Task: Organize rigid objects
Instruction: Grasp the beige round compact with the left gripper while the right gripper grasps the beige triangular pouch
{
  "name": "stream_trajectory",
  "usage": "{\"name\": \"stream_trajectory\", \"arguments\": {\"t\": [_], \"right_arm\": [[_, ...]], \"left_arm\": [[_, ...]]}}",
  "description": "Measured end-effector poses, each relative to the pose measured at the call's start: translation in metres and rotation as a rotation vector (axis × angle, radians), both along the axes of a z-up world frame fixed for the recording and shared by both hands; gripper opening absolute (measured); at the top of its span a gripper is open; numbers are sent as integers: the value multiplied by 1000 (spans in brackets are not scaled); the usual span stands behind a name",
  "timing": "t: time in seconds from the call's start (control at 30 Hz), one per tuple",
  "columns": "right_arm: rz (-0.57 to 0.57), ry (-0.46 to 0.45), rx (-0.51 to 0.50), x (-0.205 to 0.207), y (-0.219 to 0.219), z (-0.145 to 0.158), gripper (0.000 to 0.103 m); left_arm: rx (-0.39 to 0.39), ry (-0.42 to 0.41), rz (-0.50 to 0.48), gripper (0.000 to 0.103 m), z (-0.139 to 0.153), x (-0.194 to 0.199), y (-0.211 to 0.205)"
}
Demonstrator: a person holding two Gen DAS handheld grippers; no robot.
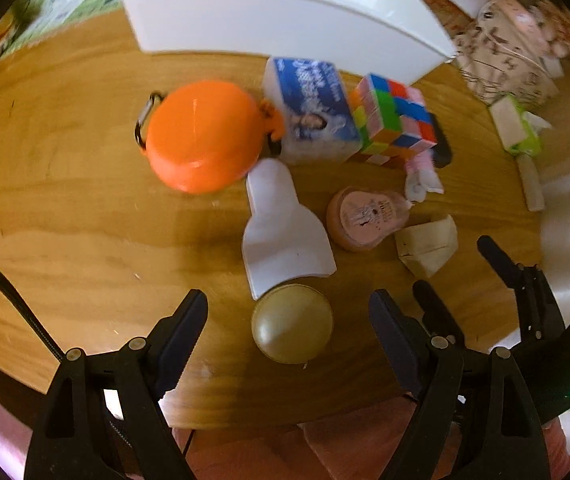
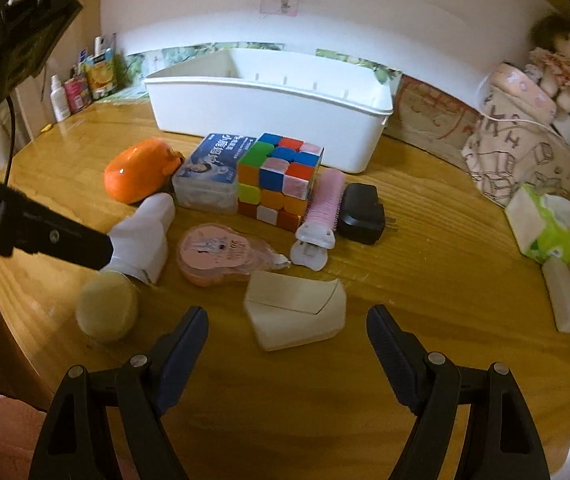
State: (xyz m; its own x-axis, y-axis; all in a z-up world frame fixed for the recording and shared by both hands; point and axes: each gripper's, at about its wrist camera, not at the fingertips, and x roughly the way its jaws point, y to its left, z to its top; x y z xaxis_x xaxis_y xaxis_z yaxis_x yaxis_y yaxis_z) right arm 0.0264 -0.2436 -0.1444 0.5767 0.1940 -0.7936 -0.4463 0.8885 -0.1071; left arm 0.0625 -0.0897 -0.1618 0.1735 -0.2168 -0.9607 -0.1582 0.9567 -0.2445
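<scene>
Left wrist view showed the left tongs (image 1: 289, 316) spread wide and empty over the wooden bench (image 1: 65, 208), straddling a round olive-gold case (image 1: 292, 323) that lay flat between the fingers without touching either. Right wrist view showed the right tongs (image 2: 287, 330) likewise spread and holding nothing, lined up on a cream wedge-shaped box (image 2: 297, 310) just ahead of the tips.

Both items sat at the near edge of a cluster: a white bottle-shaped piece (image 1: 283, 228), a pink tape dispenser (image 1: 365, 216), an orange round case (image 1: 203, 136), a blue-labelled box (image 1: 313, 112) and a colour cube (image 1: 393, 120), with the white bin (image 2: 269, 120) standing open behind them.

The round case looked hard, smooth and light; its domed top would likely slip, so a hold across the widest part of its rim seemed safest. Being round, it had no long axis to speak of. The cream box appeared stiff and light, possibly thin-walled enough to dent, though blur made that hard to judge. Its long axis ran left to right across the right view, the slanted end to the right, so closing on the short front-to-back faces looked the natural hold.

The white bottle-shaped piece lay on its side, narrow neck pointing away toward the bin and broad base toward the round case, which it nearly touched. The pink dispenser lay flat, label up, its nozzle aimed right.
</scene>
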Motion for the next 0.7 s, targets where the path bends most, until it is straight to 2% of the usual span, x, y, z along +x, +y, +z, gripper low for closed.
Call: {"name": "stream_trajectory", "arguments": {"t": [0.07, 0.37, 0.7], "right_arm": [[32, 10, 6, 7, -4, -2, 86], [167, 45, 14, 30, -9, -13, 86], [243, 83, 27, 44, -4, -16, 86]], "left_arm": [[11, 29, 24, 85, -5, 0, -4], [46, 155, 116, 85, -29, -4, -13], [68, 214, 109, 83, -39, -9, -20]]}}
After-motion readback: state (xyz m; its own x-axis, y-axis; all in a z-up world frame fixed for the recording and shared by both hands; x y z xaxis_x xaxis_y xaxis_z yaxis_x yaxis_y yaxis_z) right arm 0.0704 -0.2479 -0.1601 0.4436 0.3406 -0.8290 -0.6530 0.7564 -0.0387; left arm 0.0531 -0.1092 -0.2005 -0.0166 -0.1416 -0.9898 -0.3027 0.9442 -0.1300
